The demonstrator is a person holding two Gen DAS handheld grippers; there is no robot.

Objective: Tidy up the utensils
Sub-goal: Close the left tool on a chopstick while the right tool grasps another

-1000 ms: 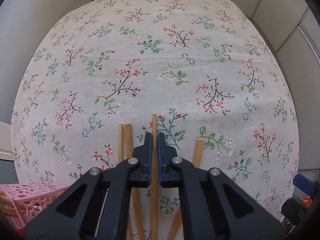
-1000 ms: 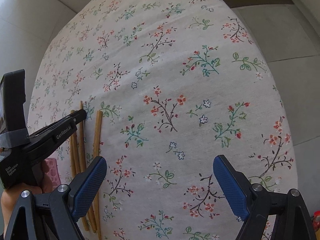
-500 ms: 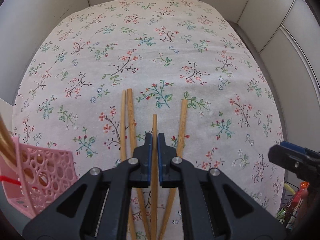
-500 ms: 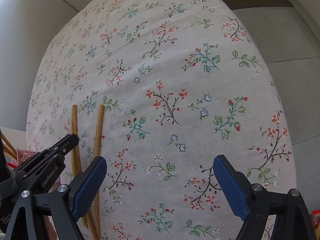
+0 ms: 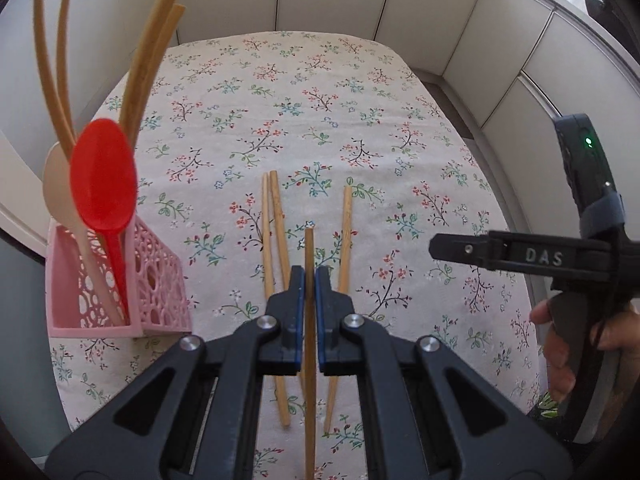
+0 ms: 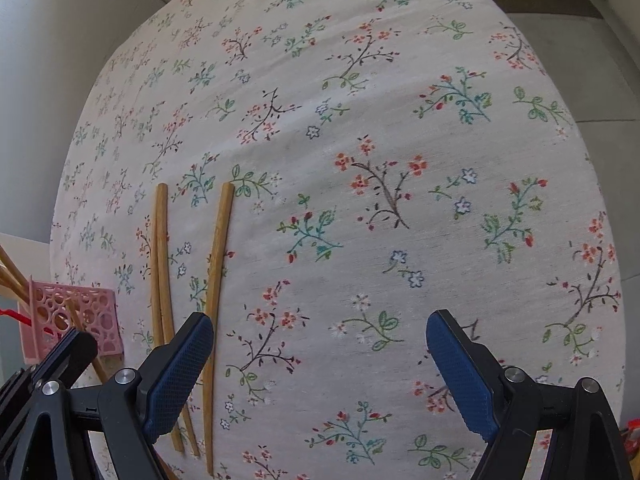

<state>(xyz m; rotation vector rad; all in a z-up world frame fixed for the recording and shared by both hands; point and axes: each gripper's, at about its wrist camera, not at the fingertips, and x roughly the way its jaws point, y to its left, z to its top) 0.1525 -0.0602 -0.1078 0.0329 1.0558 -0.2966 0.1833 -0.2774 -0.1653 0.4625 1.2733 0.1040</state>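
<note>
My left gripper (image 5: pixel 307 276) is shut on a wooden chopstick (image 5: pixel 309 246), which hangs above the floral tablecloth (image 5: pixel 320 92) with its tip pointing away. Below it, three more chopsticks lie on the cloth: a touching pair (image 5: pixel 276 220) and a single one (image 5: pixel 346 232). To the left, a pink lattice holder (image 5: pixel 160 280) carries a red spoon (image 5: pixel 103 178), a beige spoon (image 5: pixel 56 184) and several long wooden sticks (image 5: pixel 148 60). My right gripper (image 6: pixel 320 364) hovers open over bare cloth, right of the pair (image 6: pixel 160 260) and the single chopstick (image 6: pixel 218 264).
A person's hand (image 5: pixel 560 344) holds the right tool at the table's right edge. White panelled walls (image 5: pixel 440 8) ring the table. The pink holder (image 6: pixel 76 308) stands near the left edge of the cloth. Open cloth stretches beyond the chopsticks.
My left gripper has risen and pulled back with the chopstick, lifting it off the cloth. The pink holder and its spoons have come into view at left. The right gripper has drifted slightly.
</note>
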